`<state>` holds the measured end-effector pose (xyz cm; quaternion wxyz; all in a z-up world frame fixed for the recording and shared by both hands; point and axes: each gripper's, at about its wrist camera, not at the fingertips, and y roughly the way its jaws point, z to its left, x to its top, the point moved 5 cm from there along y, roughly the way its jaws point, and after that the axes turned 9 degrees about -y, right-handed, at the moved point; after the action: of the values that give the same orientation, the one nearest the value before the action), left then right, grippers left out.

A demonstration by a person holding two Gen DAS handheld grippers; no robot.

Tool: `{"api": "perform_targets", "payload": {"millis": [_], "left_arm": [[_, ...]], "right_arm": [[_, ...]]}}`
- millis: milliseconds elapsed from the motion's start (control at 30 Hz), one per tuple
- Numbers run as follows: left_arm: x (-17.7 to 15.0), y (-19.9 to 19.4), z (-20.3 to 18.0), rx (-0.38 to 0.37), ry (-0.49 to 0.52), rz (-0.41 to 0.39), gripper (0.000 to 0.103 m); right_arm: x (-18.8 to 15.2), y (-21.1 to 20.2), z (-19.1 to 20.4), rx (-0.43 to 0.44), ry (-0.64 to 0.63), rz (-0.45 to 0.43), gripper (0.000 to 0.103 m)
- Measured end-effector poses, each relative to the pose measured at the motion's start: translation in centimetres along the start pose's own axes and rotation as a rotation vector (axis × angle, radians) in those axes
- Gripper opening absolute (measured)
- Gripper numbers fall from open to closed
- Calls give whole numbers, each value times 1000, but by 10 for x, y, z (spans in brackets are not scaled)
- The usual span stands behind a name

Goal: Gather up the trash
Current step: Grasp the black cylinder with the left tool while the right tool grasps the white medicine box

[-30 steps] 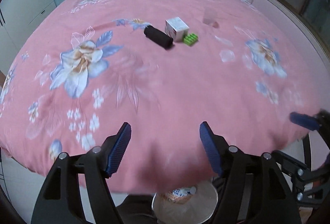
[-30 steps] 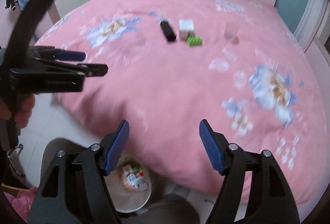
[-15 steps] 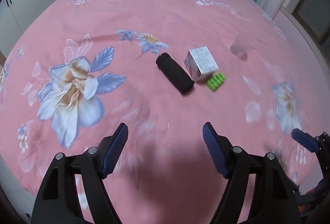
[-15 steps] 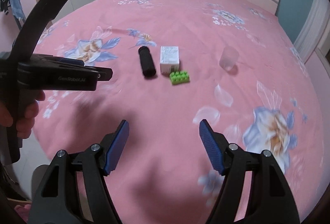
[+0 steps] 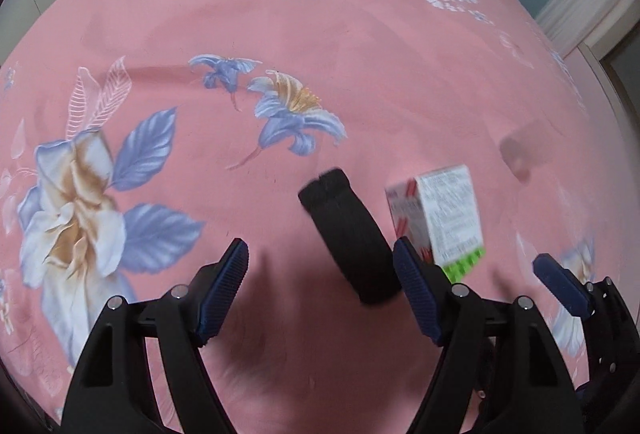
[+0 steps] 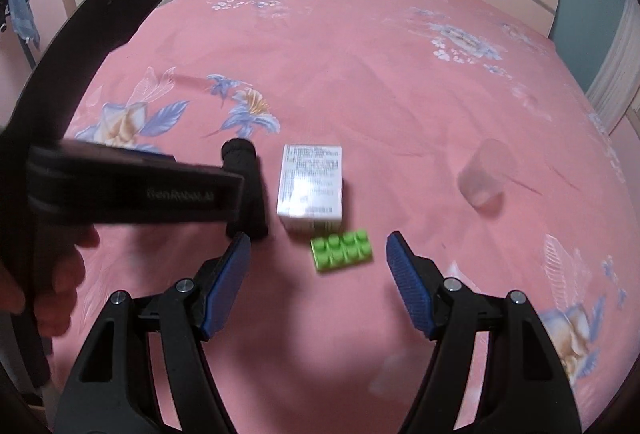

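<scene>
Both grippers hang above the pink flowered bedspread [image 6: 360,46], each nosing toward the small cluster of items at its middle. The white carton [image 6: 311,186] serves as the landmark.

Going left to right in the right wrist view: the black roll [image 6: 256,194] lies just left of the carton, close beside it and partly hidden by the left gripper's body. The green block [image 6: 341,249] sits just in front of the carton toward the camera, very near or touching its lower edge; I cannot tell which. The clear plastic cup [image 6: 486,174] stands well to the right of the carton, apart from everything.

To do this step well, I judge each gripper should settle on one item, straddle it squarely across its narrow side, and come low enough that the pads meet the item's sides and not the soft cover. The roll is soft and likely to squash; the cup is light and could tip or crush under a hard squeeze.

The left gripper [image 5: 320,284] has its jaws wide apart and holds nothing; the roll's near end lies ahead, nearer its right finger, with no contact visible. The right gripper [image 6: 318,266] is also spread, empty, with the green block just ahead between its fingers and untouched.
</scene>
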<state>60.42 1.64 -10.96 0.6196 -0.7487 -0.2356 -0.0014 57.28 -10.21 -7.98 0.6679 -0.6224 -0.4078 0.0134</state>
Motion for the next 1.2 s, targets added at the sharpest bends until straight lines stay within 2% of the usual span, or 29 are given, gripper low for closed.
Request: {"api": "perform_targets", "payload": {"millis": [100, 233, 300, 367, 433, 500, 567, 667, 900, 1200], "left_arm": [[5, 12, -3, -22, 1, 26, 77], [12, 26, -6, -31, -3, 44, 76], [15, 33, -6, -31, -3, 57, 66], [18, 39, -5, -28, -6, 65, 63], [19, 44, -8, -19, 12, 62, 59], [19, 47, -11, -3, 33, 60, 54], [18, 47, -15, 11, 69, 51, 50], [19, 44, -21, 8, 114, 40, 49], [11, 29, -6, 2, 132, 39, 48], [-18, -44, -5, 22, 248, -64, 48]], "right_arm": [[12, 20, -2, 21, 10, 15, 70], [22, 40, -3, 4, -16, 34, 71], [25, 50, -3, 6, -34, 49, 70], [26, 59, -3, 10, -43, 59, 70], [26, 67, -3, 16, -55, 73, 62], [25, 78, -4, 21, -59, 101, 44], [24, 83, -6, 43, -33, 107, 44], [22, 80, -11, 77, 8, 99, 44], [12, 49, -17, 44, 5, 72, 44], [-2, -21, -13, 7, 9, 24, 44]]}}
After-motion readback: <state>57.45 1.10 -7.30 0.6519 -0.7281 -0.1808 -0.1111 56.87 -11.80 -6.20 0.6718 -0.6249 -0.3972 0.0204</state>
